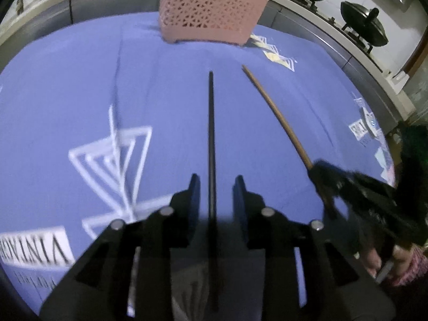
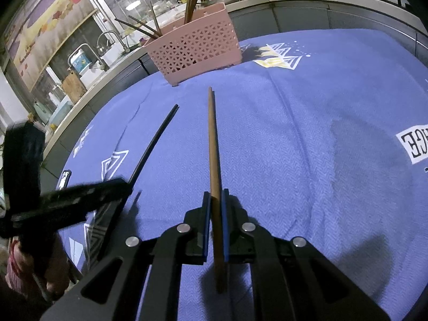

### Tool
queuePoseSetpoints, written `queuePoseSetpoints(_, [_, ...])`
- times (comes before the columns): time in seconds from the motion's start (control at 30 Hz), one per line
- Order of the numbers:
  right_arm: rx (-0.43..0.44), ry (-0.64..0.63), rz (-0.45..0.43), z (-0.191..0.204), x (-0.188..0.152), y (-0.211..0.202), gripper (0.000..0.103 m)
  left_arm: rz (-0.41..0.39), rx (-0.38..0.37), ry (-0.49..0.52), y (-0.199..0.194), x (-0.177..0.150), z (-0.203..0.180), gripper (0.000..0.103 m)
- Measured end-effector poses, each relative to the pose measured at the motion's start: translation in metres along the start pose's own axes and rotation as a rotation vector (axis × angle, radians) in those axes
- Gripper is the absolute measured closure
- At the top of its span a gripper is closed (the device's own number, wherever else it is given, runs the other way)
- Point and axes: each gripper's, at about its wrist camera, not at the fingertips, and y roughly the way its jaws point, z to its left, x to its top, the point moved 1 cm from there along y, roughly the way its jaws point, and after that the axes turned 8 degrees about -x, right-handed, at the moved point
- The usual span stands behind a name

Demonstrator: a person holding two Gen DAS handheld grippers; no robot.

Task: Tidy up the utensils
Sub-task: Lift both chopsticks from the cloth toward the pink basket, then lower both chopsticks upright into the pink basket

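A black chopstick (image 1: 211,144) lies lengthwise between the fingers of my left gripper (image 1: 216,180); the jaws stand apart on either side of it with gaps, so the left gripper is open. The chopstick also shows in the right wrist view (image 2: 152,147), sticking out of the left gripper (image 2: 88,195). My right gripper (image 2: 216,195) is shut on a brown wooden chopstick (image 2: 212,139), also seen in the left wrist view (image 1: 275,115). Both chopsticks point toward a pink lattice utensil basket (image 1: 208,13) (image 2: 195,45) that holds several chopsticks.
A blue printed cloth (image 1: 80,80) (image 2: 307,133) covers the table. Behind it runs a counter with black woks (image 1: 363,24) on a stove to the right and a sink with a tap (image 2: 107,37) to the left.
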Motion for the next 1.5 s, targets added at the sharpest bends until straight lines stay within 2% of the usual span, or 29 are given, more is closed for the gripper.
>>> queuePoseSetpoints(0.23, [-0.021, -0.027, 0.026, 0.003, 0.016, 0.008, 0.094, -0.001, 0.02, 0.043, 0.019, 0.036, 0.0, 0.078])
queuePoseSetpoints(0.33, [-0.026, -0.056, 0.054, 0.005, 0.035, 0.02, 0.094, 0.01, 0.027, 0.069, 0.026, 0.046, 0.0, 0.078])
queuePoseSetpoints(0.47, [0.016, -0.061, 0.121, 0.006, 0.067, 0.04, 0.094, 0.029, 0.034, 0.116, 0.035, 0.062, -0.001, 0.078])
queuePoseSetpoints(0.7, [-0.025, -0.164, 0.172, 0.025, 0.111, 0.07, 0.094, 0.044, 0.014, 0.15, 0.044, 0.084, 0.001, 0.078])
queuePoseSetpoints(0.8, [-0.028, -0.187, 0.195, 0.032, 0.121, 0.079, 0.094, 0.034, 0.029, 0.171, 0.047, 0.085, 0.001, 0.084])
queuePoseSetpoints(0.87, [-0.017, -0.22, 0.203, 0.037, 0.124, 0.084, 0.094, 0.025, 0.049, 0.176, 0.048, 0.087, 0.003, 0.097])
queuePoseSetpoints(0.9, [-0.021, -0.244, 0.205, 0.041, 0.125, 0.085, 0.097, 0.022, 0.038, 0.165, 0.047, 0.088, 0.005, 0.098])
queuePoseSetpoints(1.0, [-0.001, -0.249, 0.218, 0.046, 0.127, 0.085, 0.098, 0.011, 0.005, 0.117, 0.044, 0.09, 0.014, 0.099])
queuePoseSetpoints(1.1, [0.066, -0.229, 0.149, 0.049, 0.129, 0.065, 0.098, -0.055, -0.052, 0.082, 0.022, 0.09, 0.019, 0.099])
queuePoseSetpoints(1.2, [0.135, -0.216, 0.079, 0.055, 0.129, 0.041, 0.098, -0.156, -0.096, 0.087, -0.017, 0.093, 0.016, 0.099])
queuePoseSetpoints(1.37, [0.205, -0.226, -0.103, 0.069, 0.139, -0.013, 0.098, -0.302, -0.119, 0.12, -0.08, 0.103, 0.004, 0.099])
queuePoseSetpoints(1.5, [0.227, -0.228, -0.235, 0.076, 0.15, -0.048, 0.098, -0.42, -0.124, 0.151, -0.124, 0.106, -0.005, 0.099])
